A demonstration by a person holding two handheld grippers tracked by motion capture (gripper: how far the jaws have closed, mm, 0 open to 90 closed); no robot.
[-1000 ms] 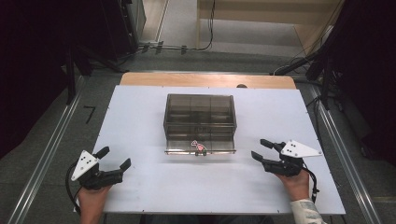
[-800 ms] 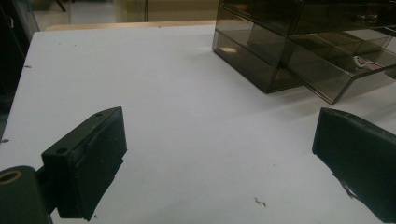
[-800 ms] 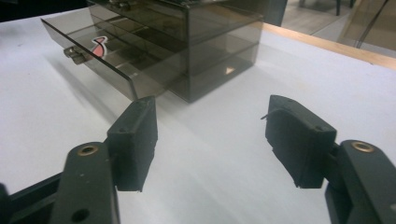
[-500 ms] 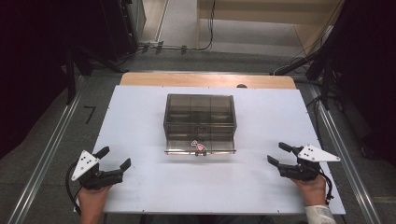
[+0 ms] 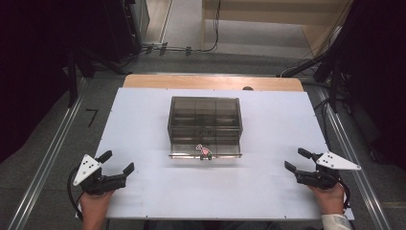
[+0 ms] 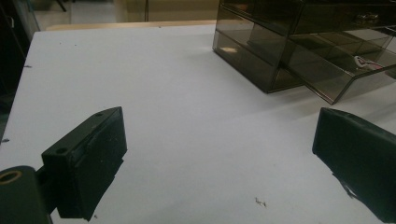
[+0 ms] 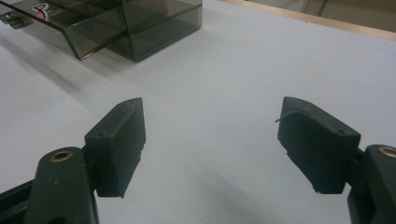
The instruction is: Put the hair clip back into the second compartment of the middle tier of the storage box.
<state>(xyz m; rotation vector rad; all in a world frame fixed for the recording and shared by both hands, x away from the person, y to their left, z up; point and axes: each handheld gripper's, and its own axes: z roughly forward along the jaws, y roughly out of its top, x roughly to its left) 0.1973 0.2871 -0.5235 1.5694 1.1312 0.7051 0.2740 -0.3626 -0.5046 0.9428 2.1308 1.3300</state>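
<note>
two grippers low at near table (image 5: 143, 120) corners, bare white top between them. smoky drawer box (image 5: 205, 119) mid-table, bottom drawer (image 5: 205, 151) pulled out toward person, small pink-red item (image 5: 205, 152) inside. left gripper (image 5: 116, 162) fingers wide apart, holding nothing. right gripper (image 5: 298, 160) fingers just been opening, nothing between. both well apart from box, no obstacle in path.

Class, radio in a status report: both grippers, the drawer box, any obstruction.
Left gripper open, empty. Right gripper open, empty, jaws just widened. Drawer box mid-table, bottom drawer out, small pink item inside. Path clear.
</note>
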